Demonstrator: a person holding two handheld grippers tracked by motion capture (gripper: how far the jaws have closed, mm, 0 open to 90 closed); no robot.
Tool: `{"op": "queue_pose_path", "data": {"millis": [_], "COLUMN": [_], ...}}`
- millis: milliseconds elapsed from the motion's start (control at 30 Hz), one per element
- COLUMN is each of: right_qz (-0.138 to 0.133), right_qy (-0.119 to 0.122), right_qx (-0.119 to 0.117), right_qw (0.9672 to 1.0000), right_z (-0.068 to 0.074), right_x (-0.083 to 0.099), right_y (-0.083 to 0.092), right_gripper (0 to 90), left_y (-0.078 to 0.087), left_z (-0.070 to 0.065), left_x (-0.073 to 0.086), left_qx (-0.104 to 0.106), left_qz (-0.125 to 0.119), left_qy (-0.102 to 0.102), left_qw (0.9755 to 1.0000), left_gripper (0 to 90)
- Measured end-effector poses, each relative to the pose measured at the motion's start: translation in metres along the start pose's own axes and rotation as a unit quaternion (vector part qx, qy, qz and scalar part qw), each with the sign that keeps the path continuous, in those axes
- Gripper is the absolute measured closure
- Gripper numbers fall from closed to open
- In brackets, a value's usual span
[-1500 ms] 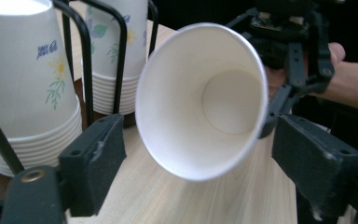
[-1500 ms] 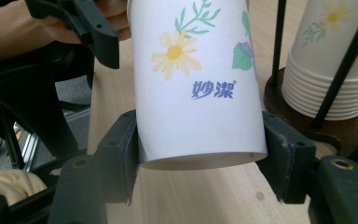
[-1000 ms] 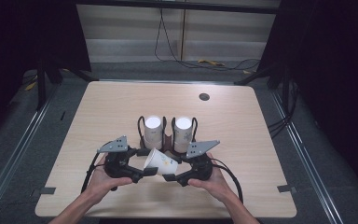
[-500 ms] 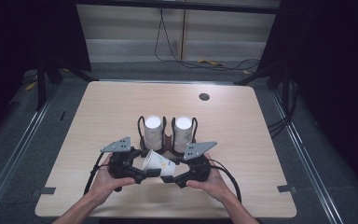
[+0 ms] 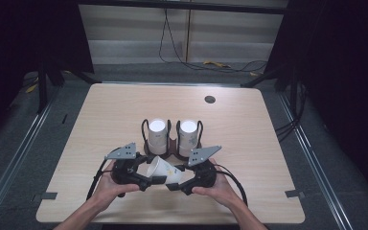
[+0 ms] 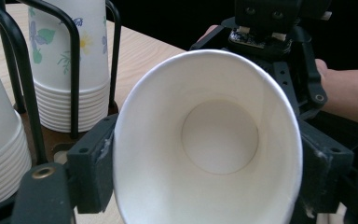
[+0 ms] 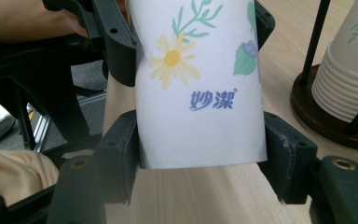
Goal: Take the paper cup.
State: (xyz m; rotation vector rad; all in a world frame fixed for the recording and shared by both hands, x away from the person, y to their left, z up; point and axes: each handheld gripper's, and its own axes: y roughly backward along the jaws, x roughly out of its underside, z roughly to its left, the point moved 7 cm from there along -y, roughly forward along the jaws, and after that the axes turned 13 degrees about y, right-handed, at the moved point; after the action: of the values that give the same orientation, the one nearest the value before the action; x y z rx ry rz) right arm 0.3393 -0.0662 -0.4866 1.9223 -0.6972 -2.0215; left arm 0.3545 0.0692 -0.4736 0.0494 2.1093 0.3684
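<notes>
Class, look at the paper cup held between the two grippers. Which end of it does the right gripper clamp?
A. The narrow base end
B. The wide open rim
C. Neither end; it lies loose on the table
A: in the right gripper view the right gripper clamps the paper cup by its narrow base end, while the left gripper flanks the rim.

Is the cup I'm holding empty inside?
Yes, the left gripper view looks straight into the cup and shows its bare white bottom with nothing in it.

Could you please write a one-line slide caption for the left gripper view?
Left gripper closing around the rim of a white paper cup, open mouth toward the camera, beside stacked floral cups in a wire holder.
</notes>
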Motion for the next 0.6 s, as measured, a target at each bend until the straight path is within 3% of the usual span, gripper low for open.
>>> {"op": "queue_pose_path", "data": {"millis": [233, 500, 600], "right_qz": [0.012, 0.014, 0.015], "right_qy": [0.021, 0.024, 0.013], "right_qx": [0.001, -0.002, -0.004], "right_qw": [0.9997, 0.9996, 0.9998], "right_z": [0.0023, 0.0014, 0.0006], "right_x": [0.0017, 0.0012, -0.0003], "right_y": [-0.0002, -0.0010, -0.0031], "right_gripper": [36.2, 35.8, 32.7], "left_y": [0.0004, 0.0036, 0.0063], "left_z": [0.0004, -0.0002, -0.0012], "left_x": [0.0010, -0.0006, -0.0013], "left_qx": [0.015, 0.022, 0.025], "left_qz": [0.006, 0.002, 0.000], "left_qy": [0.005, 0.009, 0.010], "left_qw": [0.9999, 0.9997, 0.9996], "left_gripper": [22.4, 25.6, 28.5]}}
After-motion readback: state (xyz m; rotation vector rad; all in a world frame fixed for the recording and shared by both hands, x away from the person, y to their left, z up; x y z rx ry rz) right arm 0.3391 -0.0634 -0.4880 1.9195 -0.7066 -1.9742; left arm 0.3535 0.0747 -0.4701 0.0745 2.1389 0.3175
